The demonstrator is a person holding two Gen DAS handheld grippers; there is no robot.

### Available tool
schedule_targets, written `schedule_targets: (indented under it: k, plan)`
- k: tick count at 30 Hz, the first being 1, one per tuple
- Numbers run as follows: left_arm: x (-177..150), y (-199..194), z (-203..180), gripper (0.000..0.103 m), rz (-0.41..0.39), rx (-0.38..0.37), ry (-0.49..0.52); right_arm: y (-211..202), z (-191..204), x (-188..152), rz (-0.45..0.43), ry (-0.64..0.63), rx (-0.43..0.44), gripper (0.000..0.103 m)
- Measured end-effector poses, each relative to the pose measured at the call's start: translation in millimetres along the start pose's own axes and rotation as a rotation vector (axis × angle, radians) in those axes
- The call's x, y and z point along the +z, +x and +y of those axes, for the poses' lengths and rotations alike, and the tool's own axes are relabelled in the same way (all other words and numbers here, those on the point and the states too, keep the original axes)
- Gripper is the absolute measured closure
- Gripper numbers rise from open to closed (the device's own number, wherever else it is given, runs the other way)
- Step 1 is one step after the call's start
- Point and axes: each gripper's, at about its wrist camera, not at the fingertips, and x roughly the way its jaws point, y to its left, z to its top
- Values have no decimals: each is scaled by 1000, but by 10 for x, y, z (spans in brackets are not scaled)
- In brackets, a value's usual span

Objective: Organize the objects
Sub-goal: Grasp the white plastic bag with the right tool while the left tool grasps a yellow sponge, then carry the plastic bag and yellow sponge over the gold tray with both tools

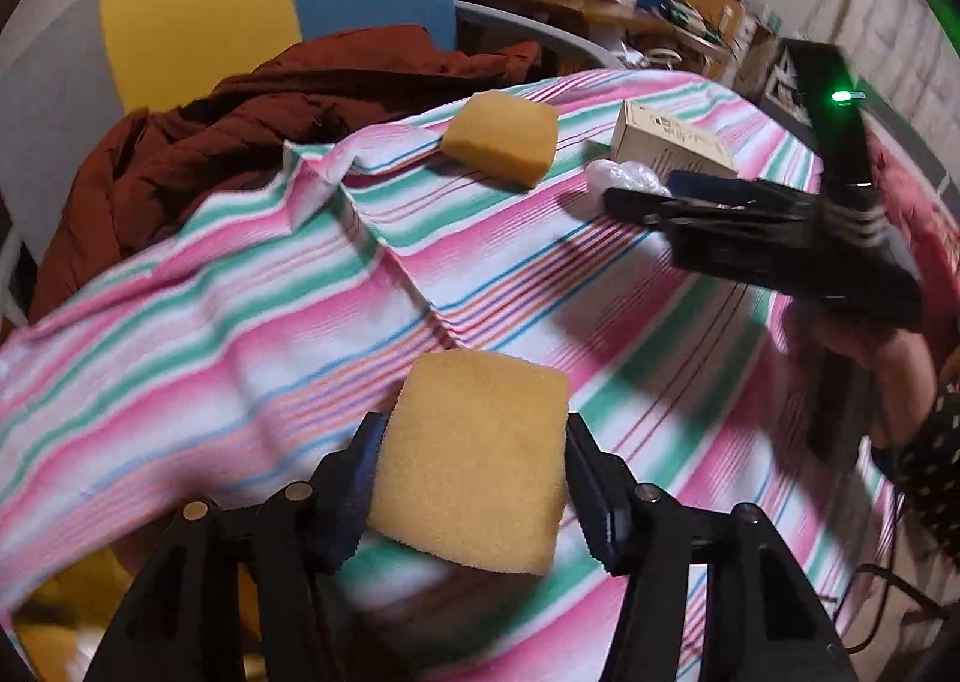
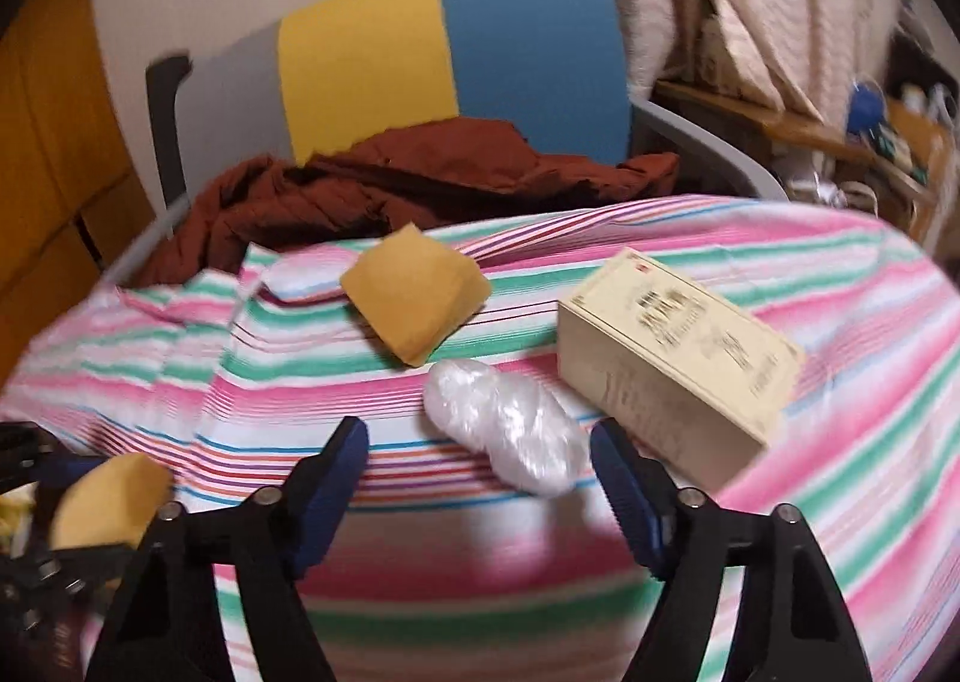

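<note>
On the striped cloth (image 1: 240, 322) covering the desk, near its front edge, the left tool (image 1: 474, 478) is clamping a light, squashy sponge (image 1: 474, 460) by its flanks, while the right tool (image 2: 480, 478) is hovering apart over a crinkly plastic bundle (image 2: 510, 430).

**Open cloth in the middle, clutter along the far side**

The striped cloth (image 2: 420, 592) lies bare across its near and middle stretch, giving free passage there. Along the far side stand three obstacles close together: a loose sponge (image 2: 414, 301), a white plastic-wrapped bundle (image 2: 510, 430) just in front of it, and a cardboard box (image 2: 672, 346) beside the bundle, perhaps touching it, though blur hides the gap. A raised fold in the cloth (image 1: 318, 172) runs left of the sponge. Behind the far edge, a heaped rust-brown jacket (image 2: 390, 184) and the chair back (image 2: 450, 52) block any reach beyond.
</note>
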Motion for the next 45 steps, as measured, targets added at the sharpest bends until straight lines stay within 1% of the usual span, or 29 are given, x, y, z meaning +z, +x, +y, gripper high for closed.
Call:
schedule_targets:
  k: [1,3,5,6,8,9,10,13,21,24,29,35,37,39,45]
  plan:
    - [-13,5,-22,45,-7,20,-3,56,9,19,13,-12,3,36]
    - [-30,23,-39,45,-13,48,-10,121,9,50,26,-12,-4,38]
    - [-32,22,-29,45,-17,53,-19,169,19,59,32,-14,-18,39]
    - [-35,19,-19,45,-20,57,-26,199,17,63,37,-16,-24,43]
    - [-41,11,23,45,-28,51,-54,247,25,57,49,-19,-41,46]
    - [-44,14,38,45,-30,48,-61,253,21,49,49,-19,-46,50]
    - [-46,11,40,45,-35,51,-62,259,20,49,46,-18,-48,55]
    - [-55,21,29,45,-37,51,-60,208,-7,36,20,-2,-59,59]
    - [-72,-36,95,45,-81,34,-104,-22,37,-96,-37,36,-54,60]
    - [-88,-93,120,45,-111,35,-128,-118,85,-171,-52,42,-49,60]
    - [-160,-224,86,45,-168,28,-133,-267,203,-273,-81,29,-63,60]
    - [-323,-457,-45,45,-241,51,-95,-488,338,-393,-128,11,-64,60]
    - [-379,-527,-75,45,-254,66,-92,-560,376,-437,-135,16,-55,60]
    - [-438,-591,-93,45,-260,87,-101,-633,418,-486,-134,31,-42,60]
    - [-649,-790,-102,45,-281,98,-145,-847,552,-683,-120,88,13,60]
